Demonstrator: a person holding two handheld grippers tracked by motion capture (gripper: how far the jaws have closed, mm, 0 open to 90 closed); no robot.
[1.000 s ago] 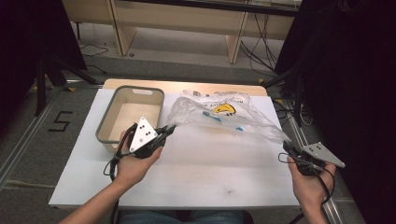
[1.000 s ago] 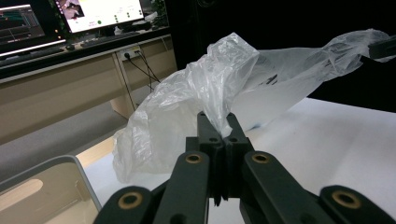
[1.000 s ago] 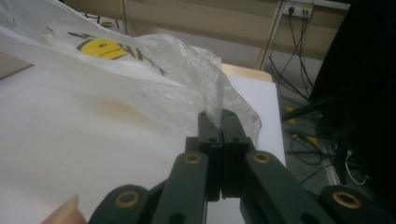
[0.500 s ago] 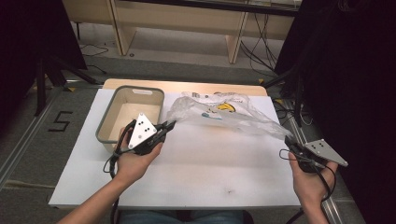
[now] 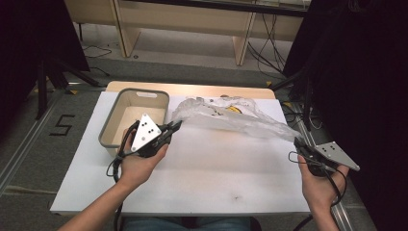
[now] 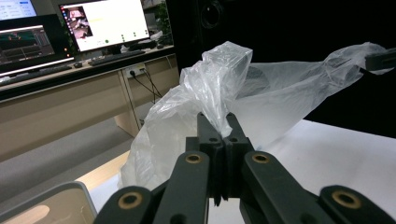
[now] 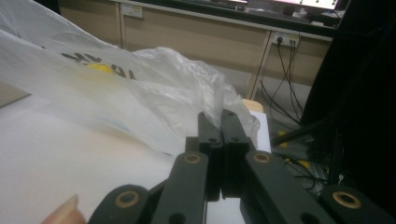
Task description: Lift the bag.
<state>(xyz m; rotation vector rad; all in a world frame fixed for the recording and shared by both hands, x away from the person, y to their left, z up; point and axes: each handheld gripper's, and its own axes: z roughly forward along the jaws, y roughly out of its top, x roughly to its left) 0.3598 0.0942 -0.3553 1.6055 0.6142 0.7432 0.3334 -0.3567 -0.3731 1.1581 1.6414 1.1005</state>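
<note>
Two tongs, the left tongs [image 5: 177, 126] and right tongs [image 5: 297, 142], are each clamped on opposite ends of a thin clear crinkled plastic bag [image 5: 231, 118], stretched above the far half of the white worktop [image 5: 207, 168], right of a grey plastic bin [image 5: 115, 137]. Pulling harder could tear the film or slip a pinch. Contents and yellow print are blurred.

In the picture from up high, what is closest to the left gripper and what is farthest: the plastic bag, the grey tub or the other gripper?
From the left gripper:
1. Plastic bag: its end is pinched in the shut jaws and it stretches off to the right.
2. Grey tub: just beside the hand, at the table's left.
3. Right gripper: across the table at its right edge, pinching the bag's other end.
</note>
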